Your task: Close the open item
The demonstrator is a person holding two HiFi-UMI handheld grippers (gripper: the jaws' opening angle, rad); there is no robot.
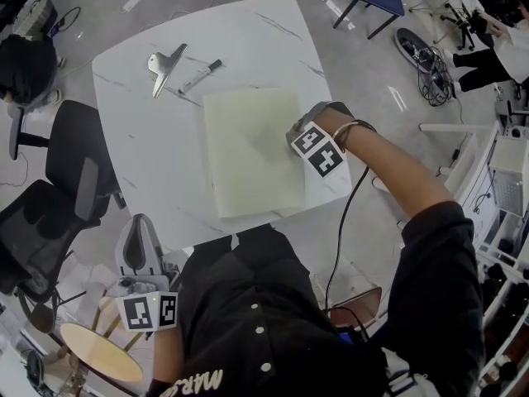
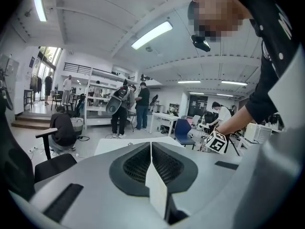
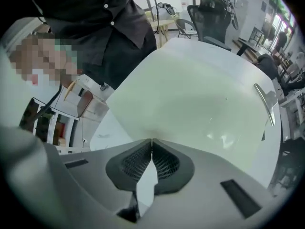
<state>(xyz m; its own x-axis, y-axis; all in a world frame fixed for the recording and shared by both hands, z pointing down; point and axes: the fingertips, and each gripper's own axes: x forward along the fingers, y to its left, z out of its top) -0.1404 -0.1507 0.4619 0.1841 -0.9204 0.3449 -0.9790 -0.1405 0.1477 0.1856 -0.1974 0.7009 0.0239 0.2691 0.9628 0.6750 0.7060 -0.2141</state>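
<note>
Right gripper, jaws together and empty, tips at the folder's right edge. Left gripper, also closed, is well clear of the folder. It looks shut; next, probably lift away.

Lab/office w/ desks, chairs, racks, floor cables.

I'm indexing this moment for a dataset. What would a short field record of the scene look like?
surface: white marble-look table
main item: pale folder, lying flat mid-table as a single panel, apparently closed
other items: metal bulldog clip and marker, near each other at the table's far left, apart from the folder
right gripper: fingers together, tips at the folder's right edge
left gripper: fingers together, empty, off the table's near-left corner
</note>
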